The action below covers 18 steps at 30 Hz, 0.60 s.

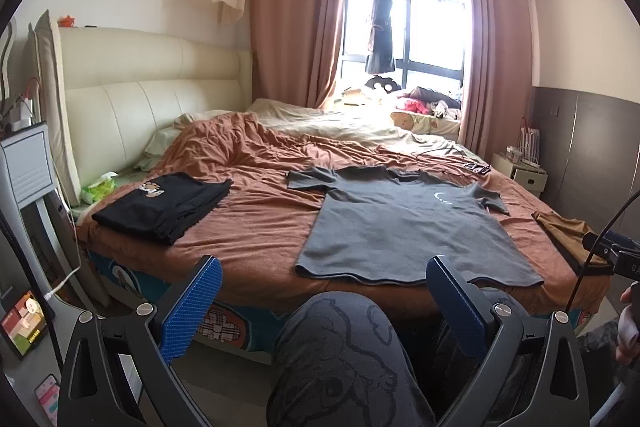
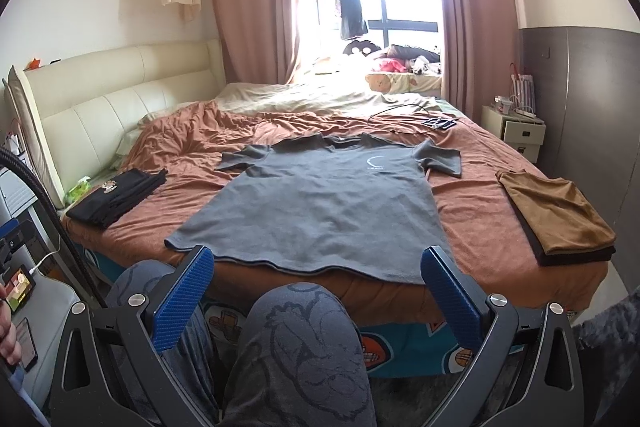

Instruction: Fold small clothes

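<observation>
Bed (image 2: 472,227) | grey T-shirt (image 2: 320,203) flat, hem overhanging | both grippers (image 1: 322,301) (image 2: 316,289) released, empty

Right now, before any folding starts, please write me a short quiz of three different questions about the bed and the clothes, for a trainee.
1. True or false: the grey T-shirt lies spread flat on the bed, unfolded.
2. Multiple choice: seen from the foot of the bed, where is the folded black garment? A) left of the grey T-shirt B) right of it C) on top of it
3. Fill in: the left gripper and the right gripper are both ____ and hold nothing.

Key: 1 true. 2 A; the folded brown garment is the one on the right. 3 open.
</observation>
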Each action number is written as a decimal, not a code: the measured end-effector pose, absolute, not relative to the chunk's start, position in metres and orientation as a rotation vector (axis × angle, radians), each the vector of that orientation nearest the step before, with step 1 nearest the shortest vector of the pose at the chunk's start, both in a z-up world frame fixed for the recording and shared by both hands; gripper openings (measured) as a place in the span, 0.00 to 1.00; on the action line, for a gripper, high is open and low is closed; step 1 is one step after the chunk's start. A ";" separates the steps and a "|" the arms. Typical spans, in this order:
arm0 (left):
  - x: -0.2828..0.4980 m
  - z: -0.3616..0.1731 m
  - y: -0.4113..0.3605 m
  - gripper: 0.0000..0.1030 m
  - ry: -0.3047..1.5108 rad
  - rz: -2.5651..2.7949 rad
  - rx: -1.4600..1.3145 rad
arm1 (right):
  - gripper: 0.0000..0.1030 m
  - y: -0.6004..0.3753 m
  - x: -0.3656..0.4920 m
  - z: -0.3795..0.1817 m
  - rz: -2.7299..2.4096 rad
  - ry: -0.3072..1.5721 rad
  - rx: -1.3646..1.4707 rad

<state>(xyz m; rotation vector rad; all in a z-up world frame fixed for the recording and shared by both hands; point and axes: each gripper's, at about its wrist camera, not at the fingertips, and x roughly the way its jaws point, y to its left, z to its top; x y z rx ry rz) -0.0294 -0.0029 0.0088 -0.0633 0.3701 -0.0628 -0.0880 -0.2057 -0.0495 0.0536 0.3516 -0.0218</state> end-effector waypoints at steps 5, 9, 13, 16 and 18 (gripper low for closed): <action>-0.028 0.011 -0.005 1.00 0.373 -0.057 -0.042 | 1.00 -0.206 -0.082 -0.055 -0.013 0.358 0.062; -0.024 0.010 -0.003 1.00 0.380 -0.042 -0.051 | 1.00 -0.209 -0.072 -0.058 0.000 0.371 0.072; -0.017 0.006 -0.003 1.00 0.398 -0.017 -0.045 | 1.00 -0.212 -0.062 -0.058 -0.002 0.377 0.072; -0.010 0.005 -0.007 1.00 0.413 -0.017 -0.033 | 1.00 -0.214 -0.053 -0.056 -0.039 0.368 0.078; -0.005 0.005 -0.008 1.00 0.414 -0.007 -0.023 | 1.00 -0.213 -0.047 -0.056 -0.052 0.368 0.077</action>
